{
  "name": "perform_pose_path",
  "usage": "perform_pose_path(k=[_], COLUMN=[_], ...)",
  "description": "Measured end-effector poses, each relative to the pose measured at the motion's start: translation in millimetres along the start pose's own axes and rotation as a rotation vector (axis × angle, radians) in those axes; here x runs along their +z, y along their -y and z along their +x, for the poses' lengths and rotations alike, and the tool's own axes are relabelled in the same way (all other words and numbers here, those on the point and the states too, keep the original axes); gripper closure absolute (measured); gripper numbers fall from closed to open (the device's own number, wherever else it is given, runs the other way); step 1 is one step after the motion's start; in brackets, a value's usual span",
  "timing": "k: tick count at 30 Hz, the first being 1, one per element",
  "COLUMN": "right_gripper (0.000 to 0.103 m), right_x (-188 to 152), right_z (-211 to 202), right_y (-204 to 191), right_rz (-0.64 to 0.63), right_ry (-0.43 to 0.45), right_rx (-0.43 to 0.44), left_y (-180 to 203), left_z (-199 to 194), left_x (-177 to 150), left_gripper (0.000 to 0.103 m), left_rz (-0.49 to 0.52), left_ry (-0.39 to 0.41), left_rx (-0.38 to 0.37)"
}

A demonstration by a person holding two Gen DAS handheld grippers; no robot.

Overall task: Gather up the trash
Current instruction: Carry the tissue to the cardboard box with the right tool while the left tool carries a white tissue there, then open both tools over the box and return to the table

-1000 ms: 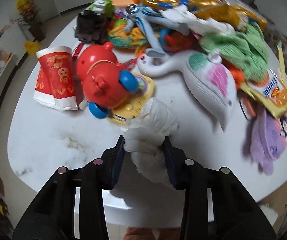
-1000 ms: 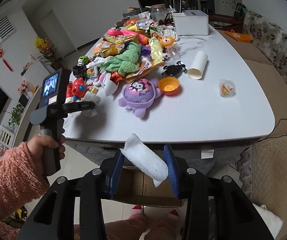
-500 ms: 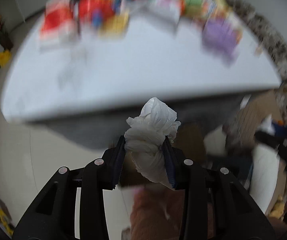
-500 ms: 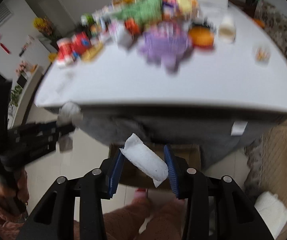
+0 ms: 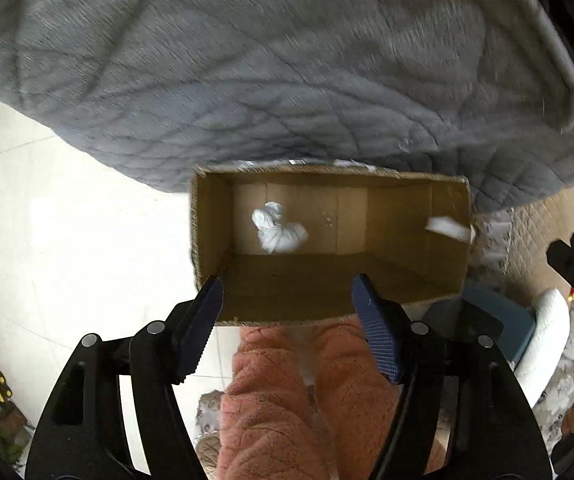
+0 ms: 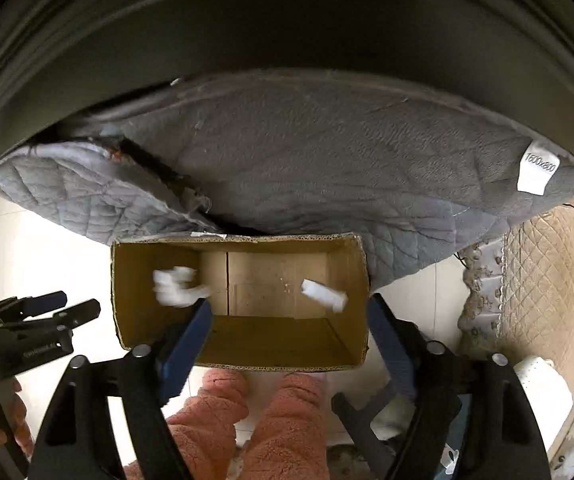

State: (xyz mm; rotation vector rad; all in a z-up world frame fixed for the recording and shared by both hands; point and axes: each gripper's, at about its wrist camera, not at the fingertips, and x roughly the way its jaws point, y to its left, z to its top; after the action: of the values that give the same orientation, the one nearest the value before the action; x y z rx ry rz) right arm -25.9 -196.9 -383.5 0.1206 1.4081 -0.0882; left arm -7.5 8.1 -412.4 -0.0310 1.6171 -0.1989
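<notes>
- Left gripper (image 5: 287, 300) — jaws have just been opening and stand wide with nothing between them, above the cardboard box (image 5: 451, 280) on the floor.
- Right gripper (image 6: 287, 322) — the same: jaws just parted, empty, over the same box.
- The crumpled white tissue (image 5: 277, 228) is inside the box toward its left end; the flat white scrap (image 6: 323, 295) is toward its right end, blurred as if falling.
- Judgement: this drop-off looks done; whether more trash is left cannot be told from here.
</notes>
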Motion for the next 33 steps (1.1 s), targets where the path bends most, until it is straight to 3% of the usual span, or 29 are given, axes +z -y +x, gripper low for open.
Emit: perform_pose_path(k=[1, 6, 10, 13, 14, 17, 20, 24, 27, 28, 29, 30, 33], right_gripper=[0.012, 0.013, 0.013, 0.01, 0.005, 0.005, 0.005, 0.007, 0.015, 0.026, 0.049, 0.059, 0.059], right_x=[0, 1, 8, 21, 30, 60, 103, 153, 171, 178, 179, 182, 180], right_z=[-2, -29, -82, -143, -168, -200, -199, -170, -153, -148, -142, -136, -138], right_y=[1, 5, 24, 51, 69, 109, 154, 190, 195, 194, 190, 188, 184], right_rz=[0.003, 0.006, 0.031, 0.067, 0.097, 0.175, 0.269, 0.334, 0.328, 0.31, 0.293, 0.276, 0.259], right_ry=[0.002, 0.025, 0.086, 0.221, 0.297, 0.422, 0.46, 0.385, 0.35, 0.337, 0.323, 0.292, 0.299], right_rx=[0.01, 0.033, 0.079, 0.095, 0.073, 0.009, -0.063, -0.07, -0.059, -0.058, -0.055, -0.048, -0.031], left_y=[-1, 3, 17, 28, 30, 33, 29, 21, 14, 11, 9, 6, 0], left_z=[-7, -31, -73, -113, -126, -152, -171, -189, -195, -196, -197, -196, -201], left_x=[1, 10, 2, -10, -14, -21, -22, -27, -31, -32, -32, -31, -26], left_gripper=[0.03, 0.03, 0.03, 0.027, 0.023, 0.022, 0.022, 0.022, 0.022, 0.022, 0.022, 0.022, 0.022], left_rz=[-0.004, 0.004, 0.079, 0.161, 0.177, 0.186, 0.159, 0.113, 0.077, 0.057, 0.044, 0.029, -0.008], left_ry=[0.014, 0.044, 0.087, 0.153, 0.183, 0.246, 0.283, 0.32, 0.33, 0.331, 0.33, 0.328, 0.335], left_rx=[-0.01, -0.025, -0.043, -0.038, -0.027, -0.02, -0.012, 0.034, 0.069, 0.074, 0.077, 0.079, 0.076])
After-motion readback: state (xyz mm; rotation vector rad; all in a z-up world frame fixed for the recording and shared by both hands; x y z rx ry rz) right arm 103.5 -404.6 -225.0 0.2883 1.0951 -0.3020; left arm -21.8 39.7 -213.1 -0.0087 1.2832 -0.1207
